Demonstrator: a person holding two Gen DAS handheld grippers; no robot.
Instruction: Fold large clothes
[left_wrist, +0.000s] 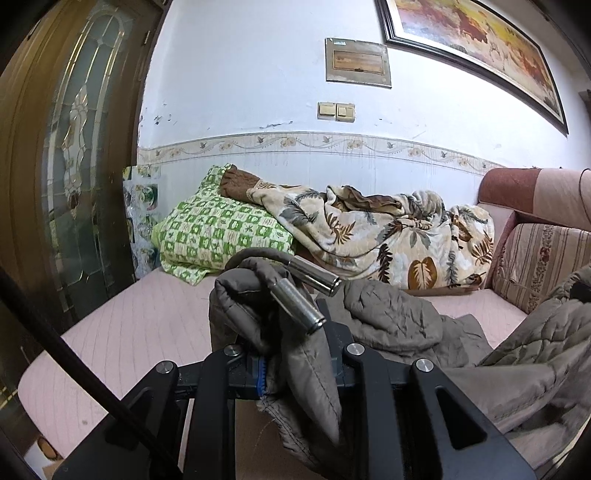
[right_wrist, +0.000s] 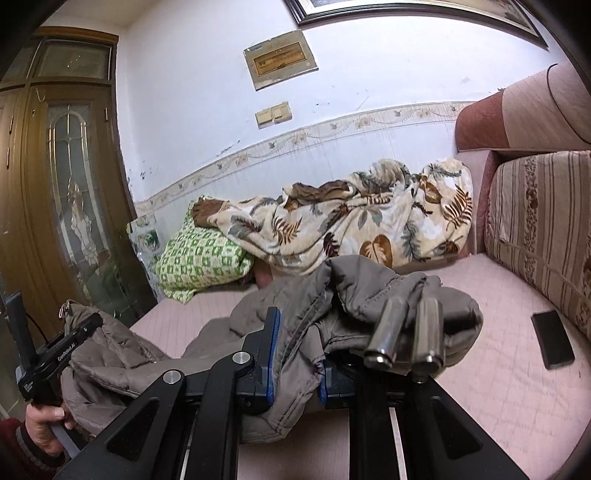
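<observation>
Holding a bunched edge of the grey quilted jacket (right_wrist: 369, 295) in each gripper, you've barely begun: left gripper (left_wrist: 295, 369) clamped on it, right gripper (right_wrist: 295, 369) pinched on it too. Just beyond your grippers the jacket sags, crumpled, onto the pink sofa seat (right_wrist: 498, 387). No fold shows yet; spreading and folding remain. Behind the jacket lies the leaf-print blanket (left_wrist: 388, 229).

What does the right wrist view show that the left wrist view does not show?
Only the right wrist view shows a black phone on the sofa, and the left gripper with the hand holding it. Only the left wrist view shows the colourful picture inside the painting. Both show the grey jacket clamped, the leaf blanket and the green pillow.
</observation>
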